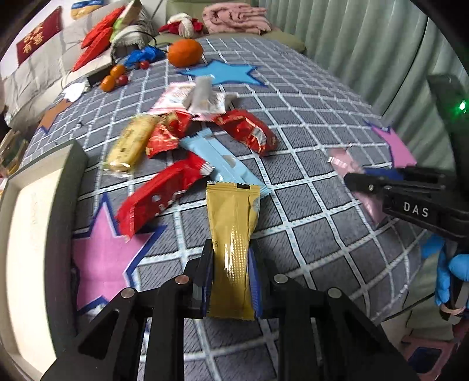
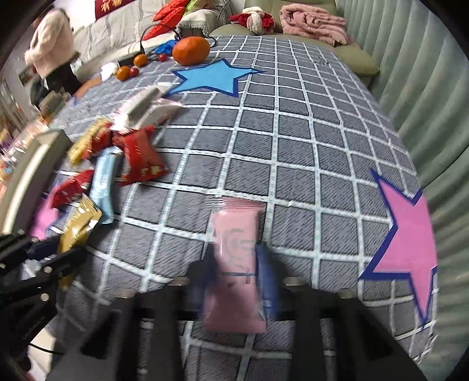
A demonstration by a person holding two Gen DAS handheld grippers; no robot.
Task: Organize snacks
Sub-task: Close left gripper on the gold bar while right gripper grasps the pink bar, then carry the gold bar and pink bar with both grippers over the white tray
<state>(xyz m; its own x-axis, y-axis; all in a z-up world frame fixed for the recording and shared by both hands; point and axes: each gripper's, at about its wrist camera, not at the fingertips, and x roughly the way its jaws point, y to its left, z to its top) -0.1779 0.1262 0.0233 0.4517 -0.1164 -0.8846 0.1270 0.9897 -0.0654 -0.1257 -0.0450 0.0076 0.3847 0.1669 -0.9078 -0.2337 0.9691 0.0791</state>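
Observation:
My left gripper is shut on a gold snack packet and holds it over the checked cloth. My right gripper is shut on a pink snack packet; it also shows in the left wrist view at the right. A pile of loose snacks lies beyond: red packets, a light blue packet, a yellow packet and white and pink packets. A white tray with a dark rim sits at the left.
A large orange, small oranges and red fruits sit at the far end of the table. Blue and pink stars mark the cloth. Cushions and a pink blanket lie behind; a person stands far left.

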